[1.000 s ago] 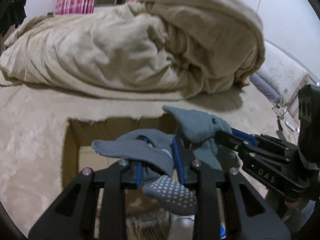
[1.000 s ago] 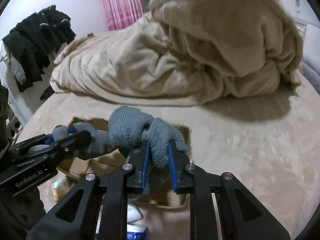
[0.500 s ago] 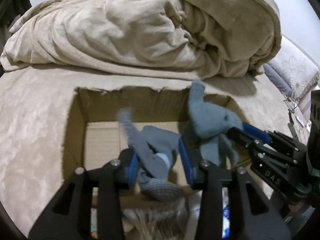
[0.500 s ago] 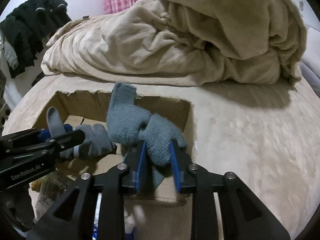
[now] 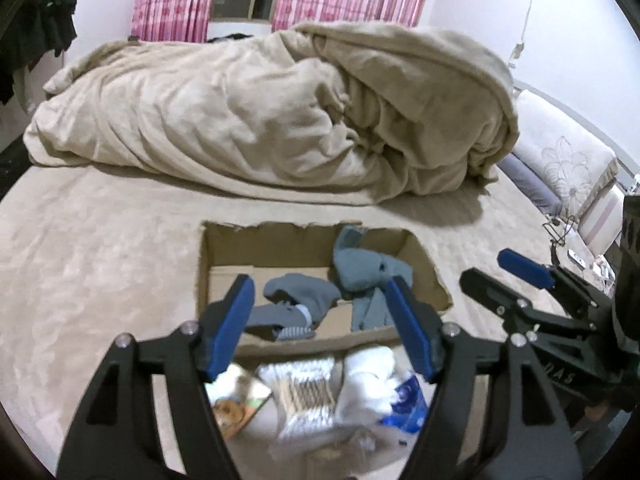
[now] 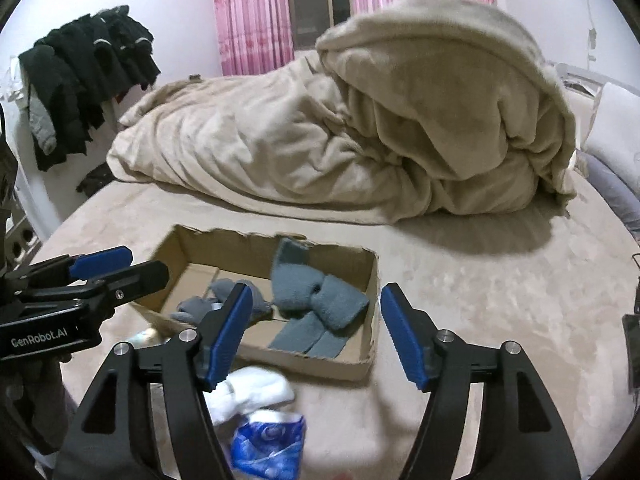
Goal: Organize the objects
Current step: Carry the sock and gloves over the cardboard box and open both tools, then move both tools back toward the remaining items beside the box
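Observation:
An open cardboard box (image 5: 424, 264) (image 6: 370, 280) sits on the beige bed. Inside lie a grey dotted sock (image 5: 296, 300) (image 6: 192, 305) on the left and a blue-grey knit sock pair (image 5: 362, 270) (image 6: 316, 300) on the right. My left gripper (image 5: 322, 326) is open and empty, above the box's near edge; it also shows at the left of the right wrist view (image 6: 116, 266). My right gripper (image 6: 314, 332) is open and empty over the box's near edge; it also shows at the right of the left wrist view (image 5: 496, 270).
A crumpled beige duvet (image 5: 280, 120) (image 6: 360, 128) lies behind the box. In front of the box lie white socks (image 5: 360, 376) (image 6: 252, 394), a blue packet (image 5: 408, 400) (image 6: 268, 440) and a printed packet (image 5: 236, 400). Dark clothes (image 6: 80, 80) hang at left. Pillows (image 5: 560, 160) lie at right.
Both grippers opened and let go of their socks, which dropped into the box. Both grippers then pulled back and up from the box.

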{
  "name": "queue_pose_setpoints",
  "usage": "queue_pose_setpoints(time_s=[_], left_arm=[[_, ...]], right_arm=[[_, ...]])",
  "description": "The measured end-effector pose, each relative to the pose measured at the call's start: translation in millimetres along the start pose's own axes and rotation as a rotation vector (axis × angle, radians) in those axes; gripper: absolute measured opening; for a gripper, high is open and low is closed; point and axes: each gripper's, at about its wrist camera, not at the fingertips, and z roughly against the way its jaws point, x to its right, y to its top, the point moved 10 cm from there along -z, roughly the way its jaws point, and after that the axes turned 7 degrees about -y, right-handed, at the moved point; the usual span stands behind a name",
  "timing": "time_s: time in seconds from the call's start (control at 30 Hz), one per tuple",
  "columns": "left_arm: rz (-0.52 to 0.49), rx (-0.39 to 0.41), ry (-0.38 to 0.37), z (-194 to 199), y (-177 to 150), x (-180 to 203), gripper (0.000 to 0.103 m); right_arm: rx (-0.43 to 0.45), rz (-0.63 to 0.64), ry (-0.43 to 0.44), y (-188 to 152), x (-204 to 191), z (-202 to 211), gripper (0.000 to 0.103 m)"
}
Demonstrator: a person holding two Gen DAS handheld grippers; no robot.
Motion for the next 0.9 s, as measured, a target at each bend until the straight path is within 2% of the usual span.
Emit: queue_pose_setpoints(time_s=[0.23, 0.37, 0.57, 0.73, 0.9], left_arm=[[-0.004, 0.034, 0.003, 50, -10, 0, 0.071], [0.009, 0.026, 0.009, 69, -27, -6, 0.081], [0.018, 0.003, 0.03, 96, -56, -19, 0.081], [0.016, -0.008, 0.052, 103, -76, -28, 0.081], [0.039, -0.058, 0.061, 88, -98, -42, 0.082]], right_arm=[[0.042, 0.005, 0.016, 8, -4, 44, 0.076], [0.05, 0.007, 0.022, 5, -6, 61, 0.077], [0.058, -0.005, 0.029, -4, -9, 91, 0.077], [0.049, -0.017, 0.039, -16, -10, 108, 0.079], [0.047, -0.014, 0.034, -27, -9, 117, 0.087]])
